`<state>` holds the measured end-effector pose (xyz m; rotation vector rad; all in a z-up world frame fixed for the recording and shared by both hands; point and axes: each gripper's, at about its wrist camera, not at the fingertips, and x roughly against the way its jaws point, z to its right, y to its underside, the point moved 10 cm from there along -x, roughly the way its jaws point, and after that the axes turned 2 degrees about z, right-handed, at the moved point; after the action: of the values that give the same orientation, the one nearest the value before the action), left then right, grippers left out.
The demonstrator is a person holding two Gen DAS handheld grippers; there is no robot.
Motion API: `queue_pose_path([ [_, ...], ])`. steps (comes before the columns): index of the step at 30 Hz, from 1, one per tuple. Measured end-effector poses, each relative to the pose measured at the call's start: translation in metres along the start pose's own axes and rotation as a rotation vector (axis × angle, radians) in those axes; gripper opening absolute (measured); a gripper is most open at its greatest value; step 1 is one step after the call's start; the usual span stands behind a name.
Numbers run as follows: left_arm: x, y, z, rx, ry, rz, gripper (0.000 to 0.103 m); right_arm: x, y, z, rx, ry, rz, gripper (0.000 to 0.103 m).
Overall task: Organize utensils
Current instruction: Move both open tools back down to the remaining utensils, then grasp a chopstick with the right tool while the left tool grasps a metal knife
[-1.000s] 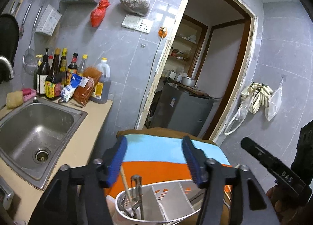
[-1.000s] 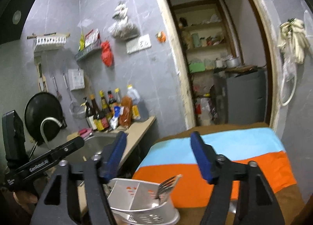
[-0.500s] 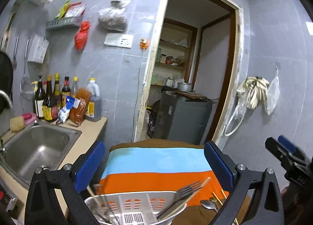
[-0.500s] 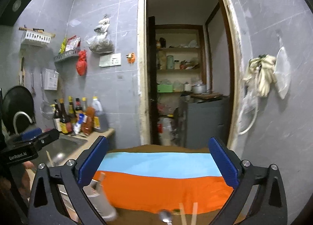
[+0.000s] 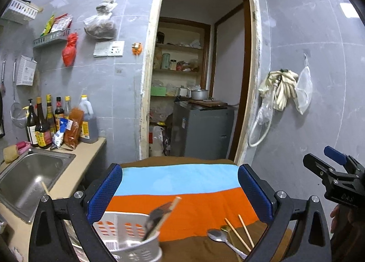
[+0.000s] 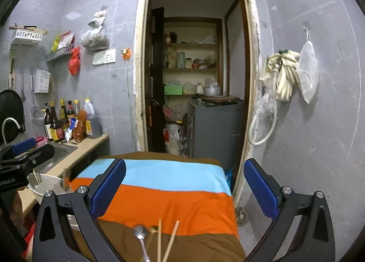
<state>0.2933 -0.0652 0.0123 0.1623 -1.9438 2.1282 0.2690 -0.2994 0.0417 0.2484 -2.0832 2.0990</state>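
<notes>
Grippers: the right gripper (image 6: 184,191) and left gripper (image 5: 180,191) both gape empty above the striped cloth (image 6: 173,200). Chopsticks (image 6: 170,239) and spoon (image 6: 141,233) lie just below the right one; the caddy (image 5: 127,237) stands left. Best descend squarely and pinch one chopstick mid-shaft, clear of the spoon.

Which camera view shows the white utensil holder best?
The left wrist view: the utensil holder sits near and mostly whole, with utensils standing inside. The right wrist view shows only part of its rim, behind the left hand-held gripper.
</notes>
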Motion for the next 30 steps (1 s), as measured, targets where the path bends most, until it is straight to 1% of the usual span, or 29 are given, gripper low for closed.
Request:
queue_pose_path([
  [9,-0.018,0.031,0.042,0.032,-0.002,-0.056,0.102,-0.024,0.034,0.042,-0.033,-0.012,-0.066,0.101],
  [15,-0.032,0.059,0.068,0.009,0.002,-0.112,0.102,-0.046,0.067,0.064,-0.070,-0.034,-0.123,0.101],
  [18,-0.045,0.080,0.073,0.018,0.004,-0.168,0.102,-0.058,0.086,0.070,-0.095,-0.057,-0.159,0.101],
  [19,-0.050,0.089,0.074,0.029,0.005,-0.199,0.102,-0.065,0.095,0.071,-0.111,-0.072,-0.183,0.101],
  [24,-0.078,0.135,0.066,0.102,0.003,-0.354,0.102,-0.096,0.137,0.069,-0.155,-0.129,-0.284,0.101],
  [27,-0.089,0.156,0.061,0.152,0.008,-0.420,0.102,-0.111,0.159,0.063,-0.178,-0.168,-0.324,0.101],
  [28,-0.091,0.160,0.060,0.162,0.011,-0.432,0.102,-0.117,0.167,0.058,-0.187,-0.186,-0.341,0.100],
  [30,-0.096,0.171,0.060,0.181,0.024,-0.456,0.100,-0.126,0.180,0.049,-0.193,-0.218,-0.367,0.091],
])
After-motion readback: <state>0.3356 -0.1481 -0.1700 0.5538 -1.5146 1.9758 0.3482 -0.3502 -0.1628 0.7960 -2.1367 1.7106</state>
